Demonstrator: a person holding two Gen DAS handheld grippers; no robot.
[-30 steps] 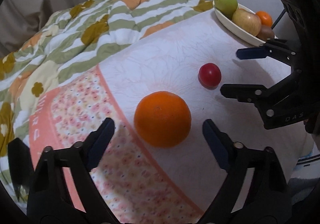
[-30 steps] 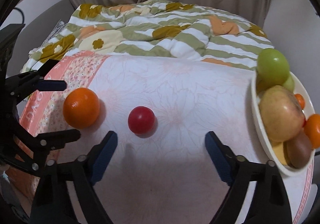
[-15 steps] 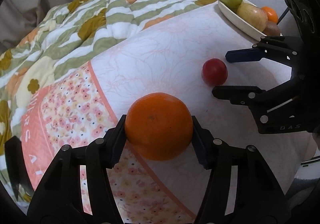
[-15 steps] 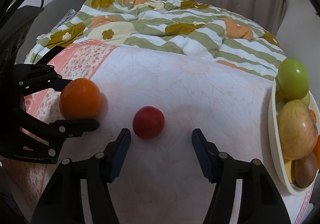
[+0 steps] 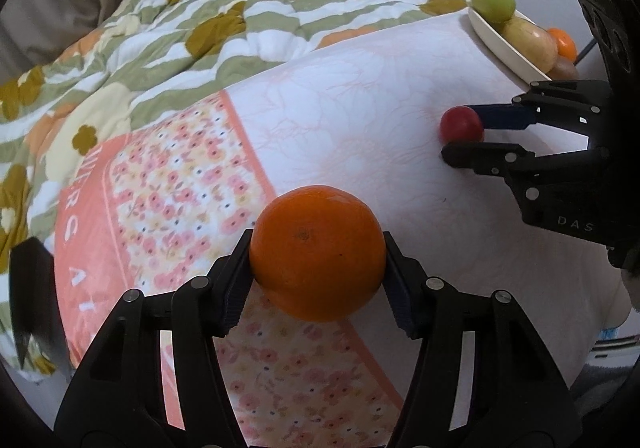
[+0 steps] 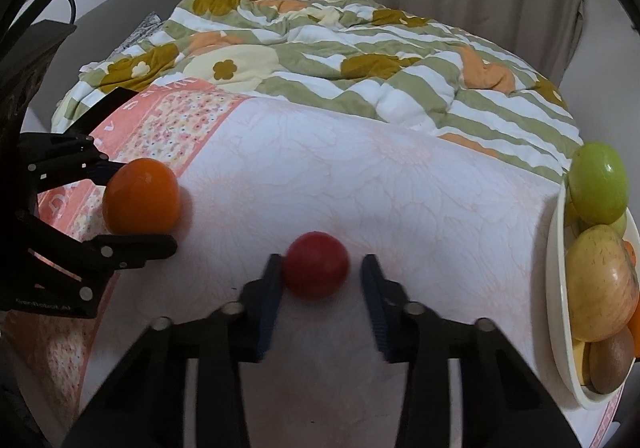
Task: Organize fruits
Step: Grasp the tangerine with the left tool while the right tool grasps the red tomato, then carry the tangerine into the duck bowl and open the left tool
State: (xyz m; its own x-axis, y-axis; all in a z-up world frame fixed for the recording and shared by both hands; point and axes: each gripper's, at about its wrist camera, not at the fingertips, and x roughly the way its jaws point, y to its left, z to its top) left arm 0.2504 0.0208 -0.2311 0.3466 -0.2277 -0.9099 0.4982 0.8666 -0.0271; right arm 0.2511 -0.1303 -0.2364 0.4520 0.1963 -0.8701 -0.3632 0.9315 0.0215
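A large orange (image 5: 316, 252) sits between the pads of my left gripper (image 5: 316, 248), which is shut on it just above the floral cloth. A small red fruit (image 6: 316, 270) rests on the white cloth with my right gripper (image 6: 320, 260) shut on it, one pad on each side. The left wrist view shows the red fruit (image 5: 460, 124) pinched between the right gripper's fingers (image 5: 480, 152). Seen from the right wrist, the orange (image 6: 140, 200) is at the far left in the left gripper (image 6: 140, 208).
A cream oval bowl (image 6: 556, 288) at the right edge holds a green apple (image 6: 598, 184), a yellow-red apple (image 6: 600, 284), a brown fruit (image 6: 610, 364) and a small orange one. A green-striped quilt (image 6: 360, 48) lies behind the table; curtains hang beyond it.
Both grippers were open a second ago. The left closed on the orange first, then the right closed on the red fruit. Both hands stayed nearly in place.
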